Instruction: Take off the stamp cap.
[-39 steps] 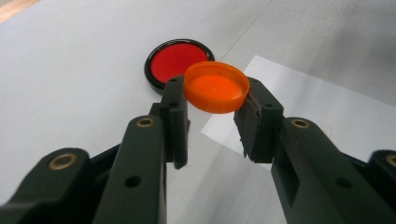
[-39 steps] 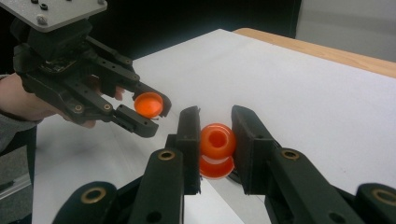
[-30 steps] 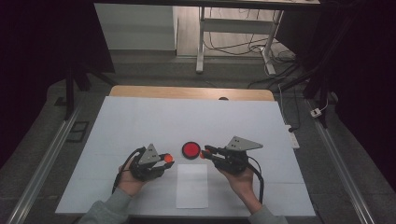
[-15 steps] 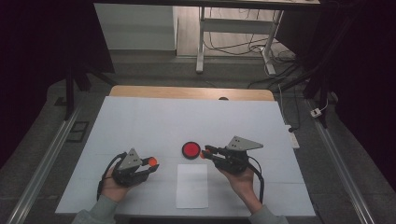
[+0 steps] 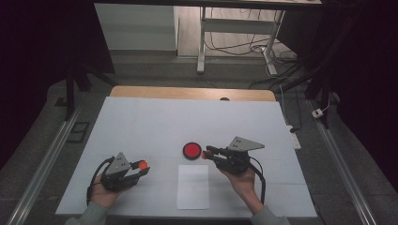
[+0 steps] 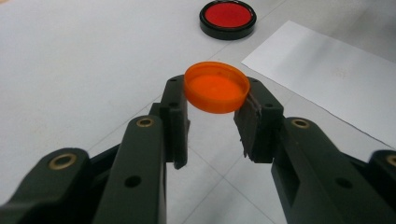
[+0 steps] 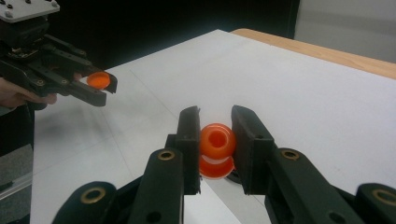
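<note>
From the high view the left tool (image 5: 141, 169) sits toward seven o'clock on the white bench (image 5: 155, 122) and the right tool (image 5: 209, 153) near five o'clock, well apart, with a white sheet of paper (image 5: 193, 186) lying flat between the two hands. That view gives the orange things as mere dots; the gripper views give their form. The left gripper view shows the left tool (image 6: 212, 100) clamped on the rim of a shallow orange cap (image 6: 216, 87), held level and clear of the bench, hollow side up. The right gripper view shows the right tool (image 7: 215, 135) clamped on a small round orange bottle (image 7: 215, 140), its open mouth facing the camera, and farther off at ten o'clock the left tool (image 7: 102, 88) with the cap (image 7: 98, 80). A black-rimmed red disc (image 5: 191, 150) lies on the bench just left of the right tool's tips in the high view, and at twelve o'clock beyond the cap in the left gripper view (image 6: 228, 17). Counted: two tools, one cap, one bottle, one red disc, one sheet. Bare white bench stretches toward twelve o'clock up to a strip of wooden edge (image 5: 187, 93), and open surface lies at nine and three o'clock; the hands sit near the six o'clock edge.
</note>
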A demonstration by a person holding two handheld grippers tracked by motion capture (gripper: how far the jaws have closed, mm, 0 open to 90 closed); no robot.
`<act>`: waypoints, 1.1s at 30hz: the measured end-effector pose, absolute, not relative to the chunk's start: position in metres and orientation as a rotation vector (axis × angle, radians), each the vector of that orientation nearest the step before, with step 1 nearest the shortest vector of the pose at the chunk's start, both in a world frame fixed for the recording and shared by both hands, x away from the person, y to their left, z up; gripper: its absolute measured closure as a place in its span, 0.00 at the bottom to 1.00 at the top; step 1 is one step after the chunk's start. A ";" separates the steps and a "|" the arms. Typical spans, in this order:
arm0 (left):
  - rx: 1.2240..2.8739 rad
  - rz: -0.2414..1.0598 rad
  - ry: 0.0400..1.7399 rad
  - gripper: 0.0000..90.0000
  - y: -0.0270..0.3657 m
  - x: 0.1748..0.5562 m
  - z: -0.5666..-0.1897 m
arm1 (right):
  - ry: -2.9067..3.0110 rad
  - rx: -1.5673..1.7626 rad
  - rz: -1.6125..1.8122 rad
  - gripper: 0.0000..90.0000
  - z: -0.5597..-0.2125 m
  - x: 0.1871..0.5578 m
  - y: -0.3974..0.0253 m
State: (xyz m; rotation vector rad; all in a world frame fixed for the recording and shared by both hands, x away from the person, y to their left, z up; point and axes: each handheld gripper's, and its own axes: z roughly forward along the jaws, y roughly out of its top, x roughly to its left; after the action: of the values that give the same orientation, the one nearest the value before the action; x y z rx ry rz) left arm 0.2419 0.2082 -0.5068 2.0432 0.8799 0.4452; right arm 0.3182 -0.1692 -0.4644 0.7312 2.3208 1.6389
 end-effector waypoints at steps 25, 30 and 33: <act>2.039 0.432 0.891 0.73 0.214 0.239 -0.510 | 2.316 0.726 1.636 0.81 -0.463 0.319 -0.171; 2.037 0.431 0.890 0.73 0.214 0.238 -0.510 | 2.312 0.721 1.638 0.81 -0.463 0.319 -0.171; 2.036 0.435 0.893 0.73 0.215 0.239 -0.510 | 2.310 0.720 1.638 0.81 -0.462 0.319 -0.171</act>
State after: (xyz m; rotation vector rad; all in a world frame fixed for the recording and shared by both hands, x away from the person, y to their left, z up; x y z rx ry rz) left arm 0.2386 0.2147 -0.5098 2.0361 0.8930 0.4348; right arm 0.3188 -0.1705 -0.4625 0.7201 2.3103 1.6379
